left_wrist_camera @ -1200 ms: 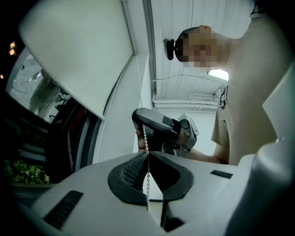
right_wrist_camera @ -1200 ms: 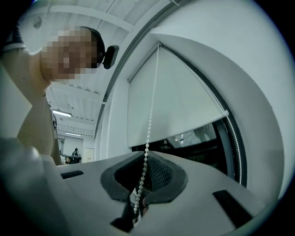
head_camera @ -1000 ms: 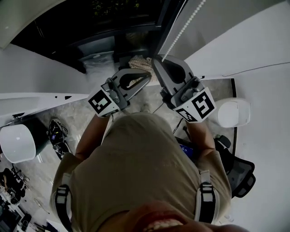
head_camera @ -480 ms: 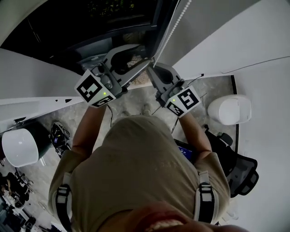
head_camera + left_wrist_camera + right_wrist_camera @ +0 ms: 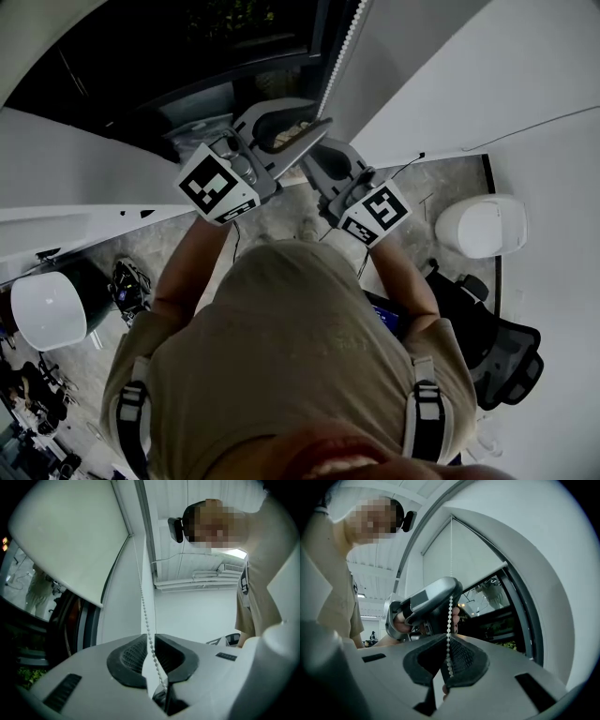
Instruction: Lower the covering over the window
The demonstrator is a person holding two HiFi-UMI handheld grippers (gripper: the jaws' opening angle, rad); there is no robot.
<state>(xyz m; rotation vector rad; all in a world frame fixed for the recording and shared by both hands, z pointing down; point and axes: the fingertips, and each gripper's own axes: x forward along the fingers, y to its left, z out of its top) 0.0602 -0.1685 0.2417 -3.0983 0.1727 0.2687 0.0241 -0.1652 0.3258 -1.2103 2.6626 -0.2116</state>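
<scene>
The right hand-held gripper [image 5: 449, 638] is clamped on the white beaded pull chain [image 5: 450, 616]. Above it, the left hand-held gripper [image 5: 150, 638] has just been closing, its jaws slightly apart around the chain.

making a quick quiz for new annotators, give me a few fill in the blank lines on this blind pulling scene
1. The gripper shut on the bead chain is the person's ____ one.
2. The roller blind over the window is ____ in colour.
3. The black seat on the floor at the person's right is an office ____.

Missing words: right; white; chair
</scene>
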